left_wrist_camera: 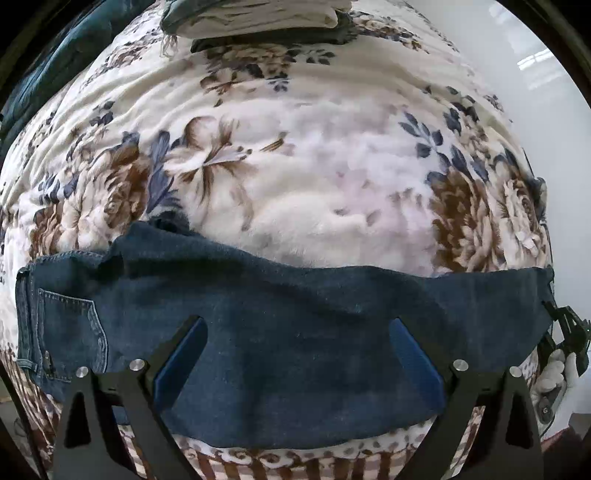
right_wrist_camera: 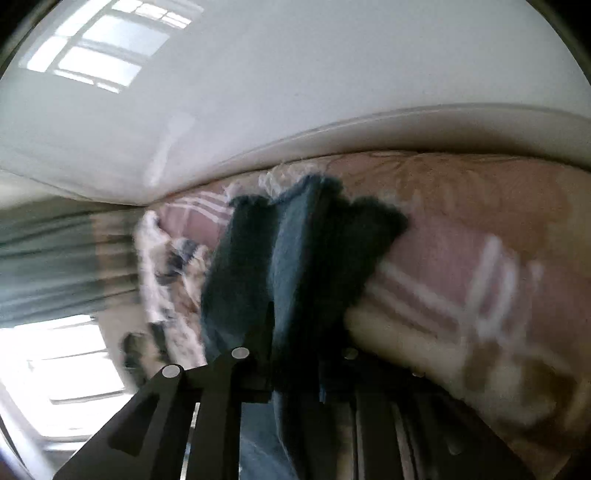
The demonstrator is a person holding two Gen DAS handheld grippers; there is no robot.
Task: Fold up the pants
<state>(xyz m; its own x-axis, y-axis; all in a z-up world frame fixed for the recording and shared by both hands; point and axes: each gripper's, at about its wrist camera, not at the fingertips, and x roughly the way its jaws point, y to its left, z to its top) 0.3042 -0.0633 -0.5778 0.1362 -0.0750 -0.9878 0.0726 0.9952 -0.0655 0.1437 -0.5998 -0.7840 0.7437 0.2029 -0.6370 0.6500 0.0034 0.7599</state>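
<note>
The right wrist view is smeared by motion. There the jeans (right_wrist_camera: 295, 258) hide the tips of the right tongs (right_wrist_camera: 291, 332), and the bedding beside the jeans is streaks. In the left wrist view the jeans (left_wrist_camera: 295, 332) cover part of the floral blanket (left_wrist_camera: 295, 166); a folded pile (left_wrist_camera: 258, 18) beyond them is cut off by the top edge.
</note>
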